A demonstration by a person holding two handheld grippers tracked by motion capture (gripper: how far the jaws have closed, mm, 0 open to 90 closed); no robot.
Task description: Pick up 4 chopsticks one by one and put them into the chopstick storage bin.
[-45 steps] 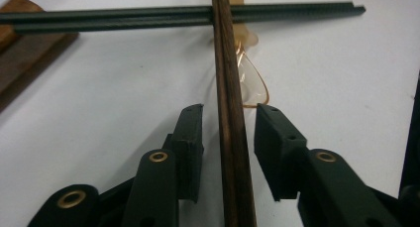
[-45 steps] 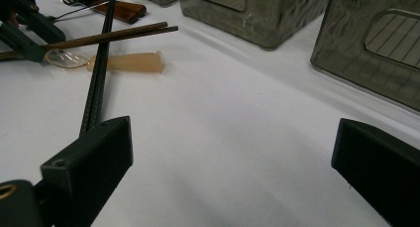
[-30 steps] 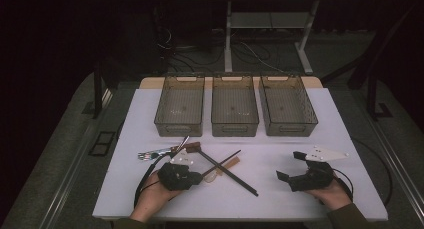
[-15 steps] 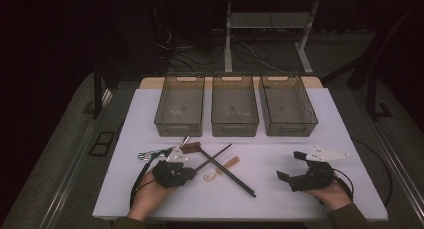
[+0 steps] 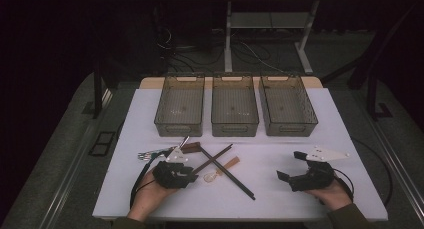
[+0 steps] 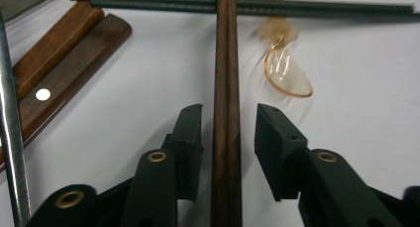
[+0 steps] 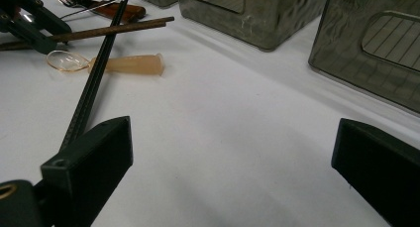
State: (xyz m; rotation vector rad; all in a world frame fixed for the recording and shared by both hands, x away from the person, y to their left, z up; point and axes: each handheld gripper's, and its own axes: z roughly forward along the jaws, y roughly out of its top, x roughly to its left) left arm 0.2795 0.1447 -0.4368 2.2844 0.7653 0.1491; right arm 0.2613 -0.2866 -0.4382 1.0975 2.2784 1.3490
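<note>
My left gripper point(image 5: 191, 172) rests on the table at the front left, and its jaws have just been opening. In the left gripper view point(image 6: 229, 110) a pair of brown chopsticks point(image 6: 228, 48) runs between its pads with a gap on each side. The brown pair point(image 5: 217, 155) crosses a black pair point(image 5: 235, 181). A clear spoon with a tan handle point(image 5: 220, 171) lies beside the crossing. My right gripper point(image 5: 289, 165) sits at the front right, open wide over bare table point(image 7: 233, 147).
Three smoky plastic bins point(image 5: 177, 129) point(image 5: 235, 129) point(image 5: 290, 129) stand in a row at the back of the white table. A wooden-handled knife point(image 5: 191, 148) and a fork point(image 5: 150, 154) lie just behind my left gripper.
The left gripper's jaws have spread slightly off the brown chopsticks. Both hands and the utensils stay where they were.
</note>
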